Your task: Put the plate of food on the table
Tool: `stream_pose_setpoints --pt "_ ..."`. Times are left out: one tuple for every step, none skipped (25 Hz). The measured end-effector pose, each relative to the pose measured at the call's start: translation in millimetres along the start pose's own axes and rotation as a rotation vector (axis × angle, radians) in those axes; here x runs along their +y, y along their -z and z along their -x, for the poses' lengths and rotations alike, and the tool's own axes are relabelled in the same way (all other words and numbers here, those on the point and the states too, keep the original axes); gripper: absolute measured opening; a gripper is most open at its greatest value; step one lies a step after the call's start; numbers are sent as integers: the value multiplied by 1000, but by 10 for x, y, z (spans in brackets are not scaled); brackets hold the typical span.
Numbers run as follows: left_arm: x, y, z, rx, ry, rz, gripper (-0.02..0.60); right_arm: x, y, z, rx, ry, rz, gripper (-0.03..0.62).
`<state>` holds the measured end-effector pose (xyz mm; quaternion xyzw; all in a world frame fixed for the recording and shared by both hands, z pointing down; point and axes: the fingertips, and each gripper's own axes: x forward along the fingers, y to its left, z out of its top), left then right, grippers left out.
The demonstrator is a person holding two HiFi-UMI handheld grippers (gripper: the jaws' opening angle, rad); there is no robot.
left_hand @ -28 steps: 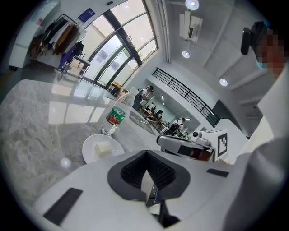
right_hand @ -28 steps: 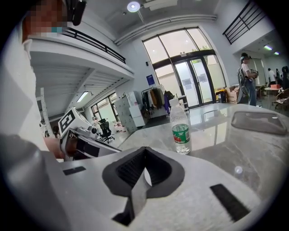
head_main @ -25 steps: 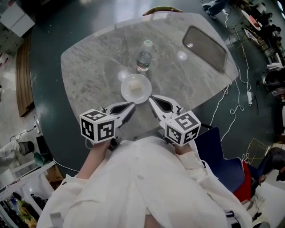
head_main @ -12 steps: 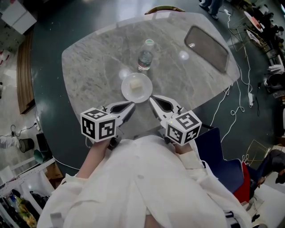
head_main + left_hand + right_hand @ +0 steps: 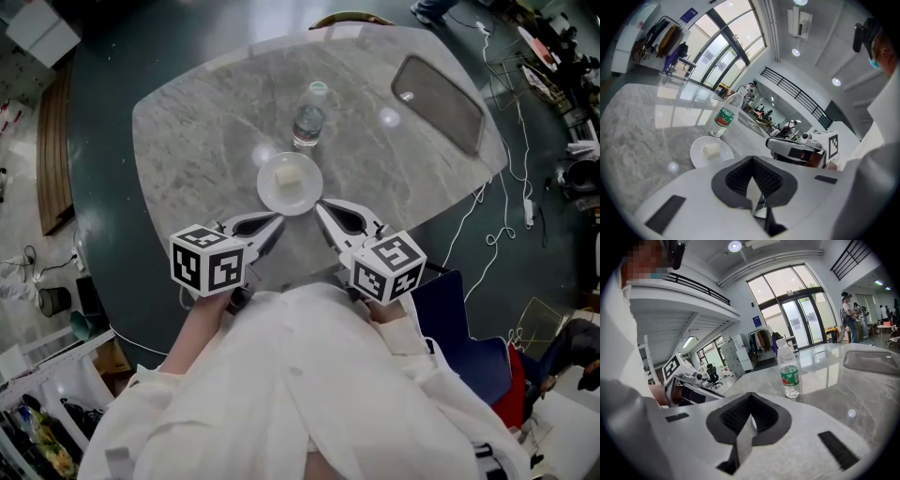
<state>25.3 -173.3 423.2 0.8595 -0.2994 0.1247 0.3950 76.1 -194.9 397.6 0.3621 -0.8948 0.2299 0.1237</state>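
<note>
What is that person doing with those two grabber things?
A person holds a gripper in each hand. The white plate with a pale block of food sits on the marble table, a water bottle behind it. The left gripper and right gripper point at the plate's near edge, both shut and empty.

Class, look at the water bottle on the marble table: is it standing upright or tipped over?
Upright. The water bottle stands on its base with its cap on top, just beyond the plate.
</note>
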Motion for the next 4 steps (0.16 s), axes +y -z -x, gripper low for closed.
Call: stream_pose_setpoints --pt "6 0 1 -1 -1 0 15 -6 5 -9 2 1 0 2" --pt "10 1 2 -1 -3 1 15 -14 10 -18 3 1 0 2" --pt "12 4 3 -2 -4 3 15 -20 15 -27 5 2 0 2" --pt "14 7 4 -3 -5 4 15 -27 20 -36 7 3 0 2"
